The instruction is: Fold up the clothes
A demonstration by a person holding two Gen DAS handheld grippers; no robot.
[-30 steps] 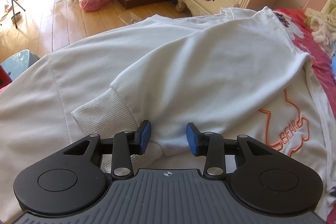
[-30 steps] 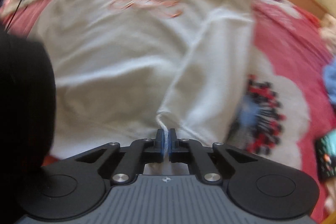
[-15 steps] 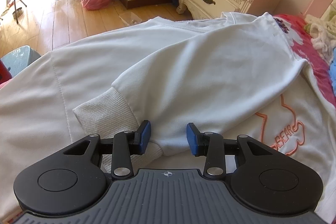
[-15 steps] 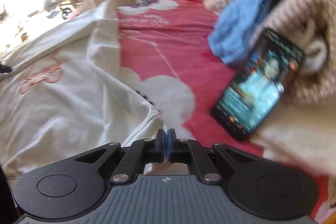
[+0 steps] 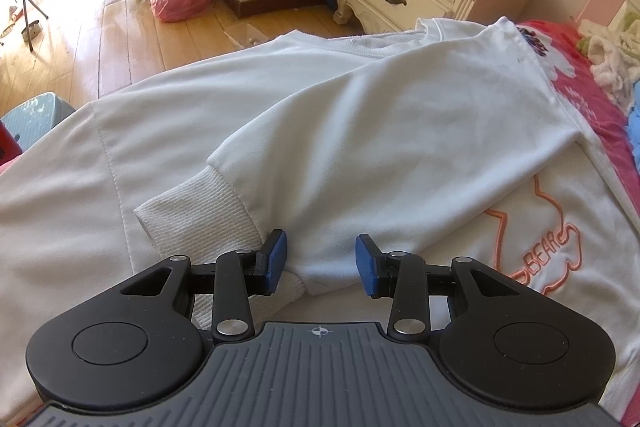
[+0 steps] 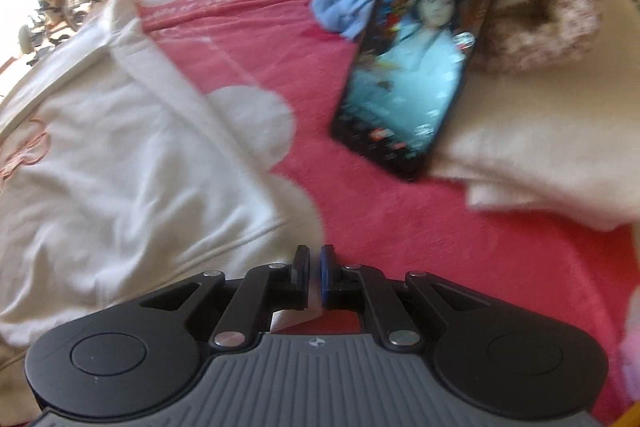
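The white sweatshirt [image 5: 360, 131] appears soft, light and limp; left gripper [image 5: 321, 259] spread wide at the ribbed cuff [image 5: 196, 215], the firmest hold, right gripper [image 6: 314, 277] nearly closed, holding nothing.

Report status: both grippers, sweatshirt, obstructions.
Left gripper open over folded sleeve. Right gripper nearly shut, empty, beside white sweatshirt. Phone lies ahead on bed.

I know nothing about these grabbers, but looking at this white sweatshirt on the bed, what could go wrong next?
The left gripper is open at the edge of the folded sleeve, beside its ribbed cuff; closing carelessly might pinch the body layer underneath too. The right gripper, nearly closed with no cloth visibly between its fingers, is near the phone propped on the clothes pile; a sweep or tug of the blanket could topple it.
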